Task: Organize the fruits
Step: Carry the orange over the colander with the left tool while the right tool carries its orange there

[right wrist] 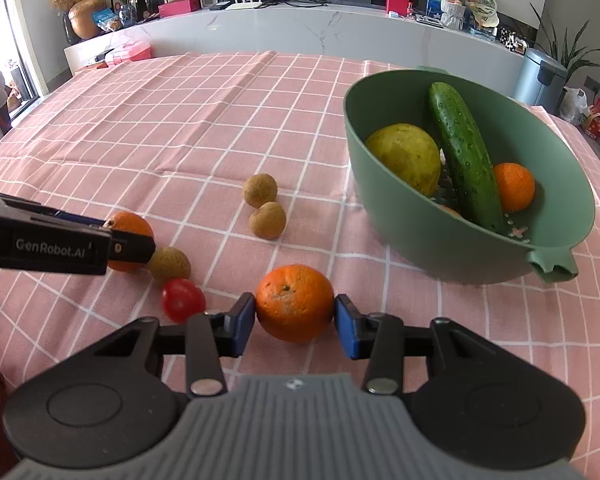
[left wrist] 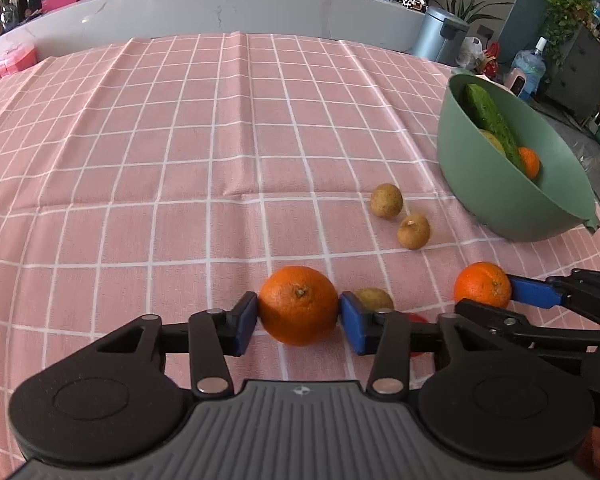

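Both pairs of jaws pinch fruit: the left gripper [left wrist: 299,317] has its blue pads pressed on the flanks of a round orange [left wrist: 298,304], and the right gripper [right wrist: 295,315] clamps a second orange [right wrist: 295,302] the same way. Each fruit sits low over the pink checked tablecloth [right wrist: 172,128]. From the right wrist view, a green plastic colander bowl [right wrist: 432,240] stands at two o'clock, holding a dark cucumber [right wrist: 464,156], a yellow-green round fruit [right wrist: 406,158] and a small orange [right wrist: 514,186]. Two brown longans [right wrist: 260,190] lie touching at twelve o'clock. At ten o'clock, a red cherry tomato [right wrist: 183,300] rests just beside another longan [right wrist: 169,264].
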The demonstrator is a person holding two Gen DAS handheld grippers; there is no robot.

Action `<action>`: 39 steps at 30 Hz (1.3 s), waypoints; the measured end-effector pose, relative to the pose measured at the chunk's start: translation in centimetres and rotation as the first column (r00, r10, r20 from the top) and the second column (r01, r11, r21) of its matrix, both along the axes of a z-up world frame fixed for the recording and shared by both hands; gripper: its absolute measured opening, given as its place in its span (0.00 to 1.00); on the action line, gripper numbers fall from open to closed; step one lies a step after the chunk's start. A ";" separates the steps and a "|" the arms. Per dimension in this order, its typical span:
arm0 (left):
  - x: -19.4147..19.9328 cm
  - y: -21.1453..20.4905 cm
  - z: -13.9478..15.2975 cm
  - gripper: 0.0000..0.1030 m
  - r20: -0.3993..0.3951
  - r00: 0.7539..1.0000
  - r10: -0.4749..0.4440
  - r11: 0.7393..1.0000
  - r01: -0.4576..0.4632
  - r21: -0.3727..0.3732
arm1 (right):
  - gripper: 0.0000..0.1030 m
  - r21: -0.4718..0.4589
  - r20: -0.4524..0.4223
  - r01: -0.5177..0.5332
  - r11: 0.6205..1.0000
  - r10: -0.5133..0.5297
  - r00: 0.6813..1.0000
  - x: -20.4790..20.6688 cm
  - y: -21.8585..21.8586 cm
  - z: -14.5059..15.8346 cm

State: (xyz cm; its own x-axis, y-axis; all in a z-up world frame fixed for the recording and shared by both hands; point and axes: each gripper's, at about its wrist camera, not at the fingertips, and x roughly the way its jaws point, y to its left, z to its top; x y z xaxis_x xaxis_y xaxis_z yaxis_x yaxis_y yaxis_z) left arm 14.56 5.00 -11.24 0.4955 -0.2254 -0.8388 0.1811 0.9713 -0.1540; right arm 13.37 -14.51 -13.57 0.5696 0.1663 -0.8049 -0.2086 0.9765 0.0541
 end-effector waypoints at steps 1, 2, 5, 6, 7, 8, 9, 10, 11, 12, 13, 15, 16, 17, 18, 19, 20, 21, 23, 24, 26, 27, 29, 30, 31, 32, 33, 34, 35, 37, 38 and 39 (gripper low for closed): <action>0.0 -0.1 0.0 0.48 -0.004 1.000 0.006 1.000 -0.006 0.002 | 0.39 0.002 0.000 0.000 1.000 0.000 1.000 0.0 0.0 0.0; 0.0 -0.1 0.1 0.48 -0.006 1.000 0.012 1.000 -0.012 0.001 | 0.39 0.005 -0.002 0.000 1.000 0.000 1.000 0.0 -0.1 0.0; -0.3 -0.3 0.6 0.48 0.001 1.000 0.022 1.000 -0.022 -0.009 | 0.38 0.012 0.008 -0.007 1.000 0.007 1.000 -0.3 -0.2 0.5; -0.5 -0.5 0.9 0.48 0.004 1.000 0.018 1.000 -0.018 -0.012 | 0.38 0.017 0.011 -0.015 1.000 0.015 1.000 -0.4 -0.2 0.8; -0.6 -0.7 1.3 0.48 0.006 1.000 0.015 1.000 -0.015 -0.013 | 0.38 0.024 0.015 -0.024 0.999 0.024 1.000 -0.4 -0.2 1.1; -0.7 -1.0 1.7 0.48 0.009 1.000 0.012 1.000 -0.012 -0.014 | 0.38 0.032 0.018 -0.033 0.999 0.032 0.999 -0.5 -0.3 1.4; -0.8 -1.3 2.1 0.48 0.011 1.000 0.010 1.000 -0.009 -0.015 | 0.38 0.040 0.022 -0.042 0.998 0.041 0.999 -0.6 -0.4 1.8; -0.8 -1.7 2.6 0.48 0.011 1.000 0.008 1.000 -0.008 -0.012 | 0.38 0.045 0.028 -0.054 0.998 0.052 0.998 -0.7 -0.5 2.3; -0.8 -2.1 2.9 0.48 0.011 1.000 0.007 1.000 -0.007 -0.007 | 0.38 0.046 0.037 -0.065 0.997 0.063 0.997 -0.8 -0.7 2.8; -0.8 -2.6 3.4 0.48 0.011 1.000 0.006 1.000 -0.006 0.001 | 0.38 0.043 0.049 -0.078 0.996 0.075 0.996 -0.9 -0.8 3.3; -0.8 -3.0 3.8 0.48 0.011 1.000 0.005 1.000 -0.006 0.006 | 0.38 0.036 0.062 -0.089 0.995 0.087 0.994 -1.1 -1.0 4.0; -0.7 -3.9 4.8 0.48 0.016 1.000 0.002 1.000 -0.002 -0.001 | 0.38 0.023 0.088 -0.109 0.994 0.107 0.990 -1.4 -1.4 5.2; -0.7 -4.2 5.3 0.48 0.022 1.000 -0.004 1.000 0.004 -0.016 | 0.38 0.017 0.101 -0.119 0.993 0.117 0.988 -1.5 -1.6 5.8; -0.6 -4.6 5.8 0.48 0.030 0.999 -0.014 0.999 0.014 -0.032 | 0.38 0.010 0.112 -0.128 0.992 0.126 0.986 -1.6 -1.9 6.4; -0.6 -5.1 6.3 0.48 0.038 0.999 -0.025 0.999 0.027 -0.046 | 0.38 -0.001 0.123 -0.137 0.991 0.136 0.983 -1.7 -2.3 7.1; -0.4 -5.5 6.8 0.48 0.045 0.998 -0.037 0.998 0.039 -0.056 | 0.38 -0.018 0.137 -0.146 0.989 0.147 0.980 -1.8 -2.6 7.8; -0.3 -6.1 7.3 0.48 0.054 0.997 -0.048 0.997 0.052 -0.062 | 0.38 -0.037 0.149 -0.152 0.988 0.156 0.976 -2.0 -2.9 8.4; -0.1 -6.6 7.7 0.48 0.063 0.996 -0.060 0.996 0.064 -0.066 | 0.38 -0.054 0.158 -0.157 0.986 0.164 0.974 -2.0 -3.2 8.9; 0.3 -7.8 8.4 0.48 0.080 0.993 -0.081 0.994 0.087 -0.072 | 0.38 -0.077 0.169 -0.164 0.983 0.175 0.970 -2.0 -4.0 9.8; 0.5 -8.4 8.8 0.48 0.088 0.992 -0.092 0.992 0.099 -0.079 | 0.38 -0.086 0.169 -0.168 0.982 0.181 0.969 -1.9 -4.5 10.2; 1.2 -9.4 9.1 0.48 0.091 0.990 -0.107 0.988 0.116 -0.097 | 0.38 -0.103 0.162 -0.177 0.979 0.192 0.968 -1.4 -5.3 10.7; 1.6 -9.9 9.2 0.48 0.091 0.989 -0.114 0.987 0.123 -0.103 | 0.38 -0.117 0.157 -0.181 0.977 0.198 0.968 -1.1 -5.7 10.9; 2.3 -10.9 9.2 0.48 0.093 0.987 -0.133 0.984 0.142 -0.105 | 0.38 -0.157 0.147 -0.188 0.970 0.211 0.966 -0.5 -6.3 11.0; 2.7 -11.4 9.1 0.48 0.091 0.986 -0.141 0.983 0.150 -0.102 | 0.38 -0.176 0.141 -0.189 0.966 0.215 0.966 -0.2 -6.6 11.0; 3.0 -11.9 9.0 0.48 0.089 0.985 -0.147 0.982 0.156 -0.101 | 0.38 -0.193 0.132 -0.190 0.963 0.217 0.967 0.2 -6.9 10.9; 3.4 -12.3 8.8 0.48 0.084 0.984 -0.154 0.982 0.162 -0.100 | 0.38 -0.209 0.121 -0.190 0.959 0.218 0.968 0.5 -7.3 10.8; 3.7 -12.8 8.6 0.48 0.080 0.984 -0.159 0.981 0.167 -0.099 | 0.38 -0.222 0.110 -0.191 0.956 0.220 0.969 1.0 -7.7 10.6; 4.0 -13.2 8.4 0.48 0.080 0.983 -0.167 0.980 0.175 -0.098 | 0.38 -0.231 0.097 -0.195 0.953 0.222 0.970 1.4 -8.2 10.5; 4.2 -13.6 8.2 0.48 0.078 0.981 -0.178 0.978 0.185 -0.097 | 0.38 -0.234 0.081 -0.200 0.952 0.224 0.971 2.0 -8.6 10.4; 4.6 -14.5 7.9 0.48 0.073 0.978 -0.197 0.975 0.204 -0.094 | 0.38 -0.237 0.048 -0.204 0.950 0.221 0.974 2.8 -9.4 9.9; 4.8 -14.8 7.8 0.48 0.070 0.976 -0.208 0.972 0.215 -0.096 | 0.38 -0.238 0.033 -0.206 0.949 0.219 0.975 3.1 -9.7 9.7; 5.0 -15.2 7.5 0.48 0.066 0.973 -0.220 0.969 0.226 -0.099 | 0.38 -0.237 0.021 -0.206 0.950 0.217 0.976 3.4 -10.0 9.4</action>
